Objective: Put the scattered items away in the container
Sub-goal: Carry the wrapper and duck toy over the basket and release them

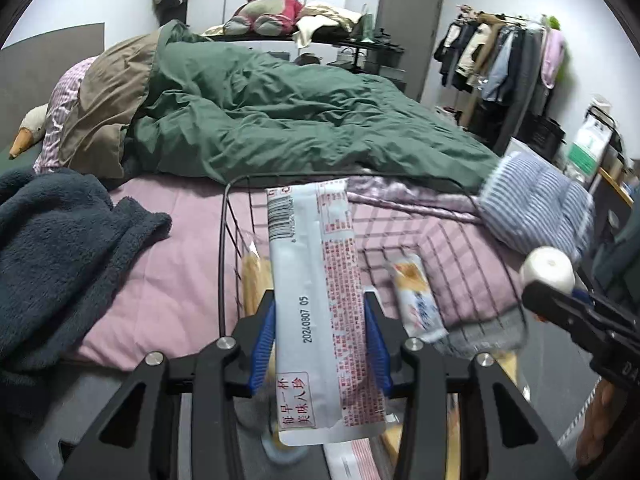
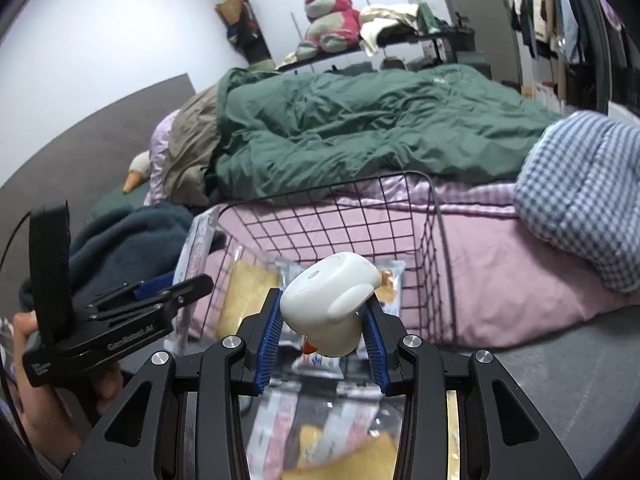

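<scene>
Left tool (image 1: 320,316) pinches the long white printed sachet (image 1: 316,300), right tool (image 2: 322,320) pinches the white plastic duck toy (image 2: 332,304); judge both clear of the black wire basket (image 2: 432,240) rim before releasing

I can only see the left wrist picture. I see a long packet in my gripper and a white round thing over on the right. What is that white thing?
Observer: A white duck-shaped toy with an orange beak, clamped in the right gripper.
Operator: Is it over the basket yet?
Observer: It hangs in front of the wire basket, by the near side.
Operator: What's already in the basket?
Observer: A yellow cake slice in clear wrap lies at the basket's left; your packet mostly hides it.
Operator: Can you see my gripper?
Observer: Yes, the left gripper shows side-on, a hand holding it, with the long packet sticking up.
</scene>
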### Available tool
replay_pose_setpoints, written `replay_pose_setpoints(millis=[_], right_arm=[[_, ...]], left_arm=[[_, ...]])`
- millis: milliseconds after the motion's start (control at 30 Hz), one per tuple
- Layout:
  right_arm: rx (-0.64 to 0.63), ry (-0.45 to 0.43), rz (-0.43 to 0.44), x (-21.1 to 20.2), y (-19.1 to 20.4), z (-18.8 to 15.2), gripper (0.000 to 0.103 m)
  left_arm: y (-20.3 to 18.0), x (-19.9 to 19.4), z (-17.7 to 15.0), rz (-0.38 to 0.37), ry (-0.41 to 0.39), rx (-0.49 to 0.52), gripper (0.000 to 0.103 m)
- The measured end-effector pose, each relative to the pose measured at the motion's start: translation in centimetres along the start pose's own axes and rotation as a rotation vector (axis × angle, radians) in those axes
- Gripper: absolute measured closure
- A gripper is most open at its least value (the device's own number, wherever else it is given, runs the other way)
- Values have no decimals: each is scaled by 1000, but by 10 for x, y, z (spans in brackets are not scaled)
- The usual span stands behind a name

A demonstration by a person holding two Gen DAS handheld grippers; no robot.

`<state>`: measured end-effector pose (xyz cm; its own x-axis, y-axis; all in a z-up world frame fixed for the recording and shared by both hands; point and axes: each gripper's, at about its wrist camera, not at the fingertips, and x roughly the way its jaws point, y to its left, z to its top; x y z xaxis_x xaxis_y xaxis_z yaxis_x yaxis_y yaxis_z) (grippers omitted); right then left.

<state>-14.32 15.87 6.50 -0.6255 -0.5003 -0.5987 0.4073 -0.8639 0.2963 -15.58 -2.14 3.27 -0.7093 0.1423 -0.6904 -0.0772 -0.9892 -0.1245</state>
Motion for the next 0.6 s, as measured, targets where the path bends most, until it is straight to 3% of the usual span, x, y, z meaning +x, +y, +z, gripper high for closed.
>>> replay_pose_setpoints(millis=[267,400,433,467,500,533,600], right_arm=[[14,27,24,55,-4,20,64],[-7,36,-7,69,-3,22,64],[-4,33,-15,71,-4,23,64],[4,17,-28,70,-6,24,57],[10,3,-41,69,-7,25,37],[14,-13,-58,68,-8,26,31],[23,-31,-54,64,-9,27,30]], left_arm=[[3,42,20,14,20,13,57],[2,53,22,32,23,18,56],[2,52,23,28,5,11,51],[2,49,25,17,-25,-1,43],[3,46,26,11,-42,-11,22],[4,43,27,11,-62,-27,8],[6,38,29,4,-76,-46,6]])
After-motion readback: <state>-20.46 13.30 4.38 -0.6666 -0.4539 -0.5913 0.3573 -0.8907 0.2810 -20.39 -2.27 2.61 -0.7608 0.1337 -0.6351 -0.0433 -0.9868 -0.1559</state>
